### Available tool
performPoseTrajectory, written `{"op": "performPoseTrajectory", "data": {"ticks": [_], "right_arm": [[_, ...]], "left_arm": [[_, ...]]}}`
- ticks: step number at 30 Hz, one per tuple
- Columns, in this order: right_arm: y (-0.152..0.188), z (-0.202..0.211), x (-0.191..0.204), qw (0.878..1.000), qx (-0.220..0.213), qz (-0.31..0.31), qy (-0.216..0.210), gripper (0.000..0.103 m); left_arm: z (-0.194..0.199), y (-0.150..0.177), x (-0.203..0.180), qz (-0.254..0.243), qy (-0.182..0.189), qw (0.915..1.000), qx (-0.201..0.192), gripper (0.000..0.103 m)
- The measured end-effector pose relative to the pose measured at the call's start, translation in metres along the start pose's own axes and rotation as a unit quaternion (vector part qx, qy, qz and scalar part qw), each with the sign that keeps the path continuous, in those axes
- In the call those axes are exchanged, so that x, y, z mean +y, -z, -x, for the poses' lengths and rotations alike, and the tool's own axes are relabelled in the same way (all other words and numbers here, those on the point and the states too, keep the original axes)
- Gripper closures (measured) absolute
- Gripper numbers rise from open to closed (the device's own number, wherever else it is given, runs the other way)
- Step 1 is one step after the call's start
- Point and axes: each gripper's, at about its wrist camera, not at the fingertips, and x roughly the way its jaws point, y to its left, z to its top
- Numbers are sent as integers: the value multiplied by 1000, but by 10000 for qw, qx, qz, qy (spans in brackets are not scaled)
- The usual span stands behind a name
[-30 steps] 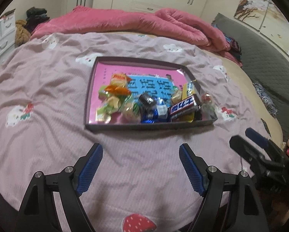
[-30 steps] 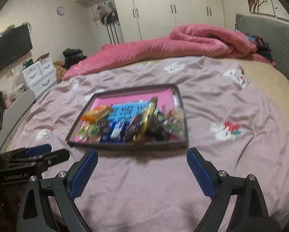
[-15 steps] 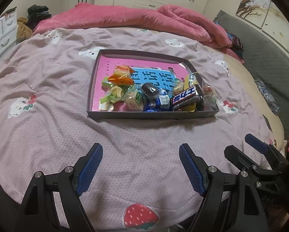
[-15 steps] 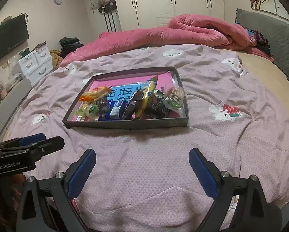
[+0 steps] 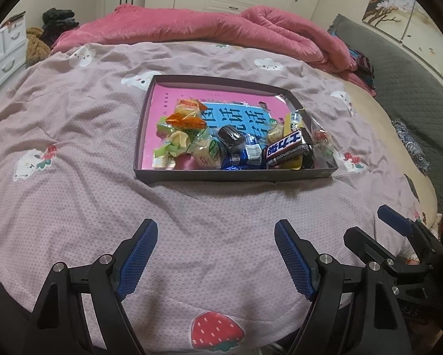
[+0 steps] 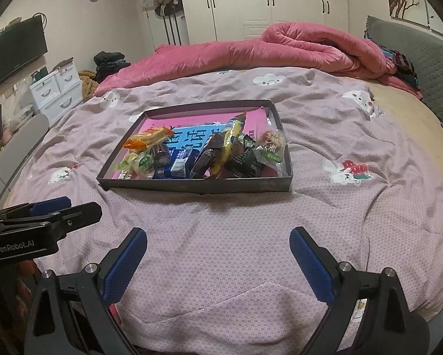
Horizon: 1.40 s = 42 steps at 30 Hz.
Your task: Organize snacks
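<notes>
Left hand-held gripper released, jaws wide, nothing between, hovers over pink bedsheet near bed's front edge. Right hand-held gripper likewise released and empty, just beside left one at its 3 o'clock. Dark shallow tray rests on sheet at 12 o'clock from both, well apart from fingertips. Snacks heaped along tray's near side: orange packets at 9 o'clock end, black chocolate bar toward 3 o'clock end. Pink quilt bunched beyond tray.
</notes>
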Motion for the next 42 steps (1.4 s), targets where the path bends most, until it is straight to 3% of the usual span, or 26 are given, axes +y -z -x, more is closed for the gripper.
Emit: {"op": "performPoseTrajectory", "data": {"ticks": [42], "right_arm": [[-1,0,-5,10000,-24,-62,28,5]], "left_arm": [[-2,-1,5,58,-82,9999,-6,21]]}}
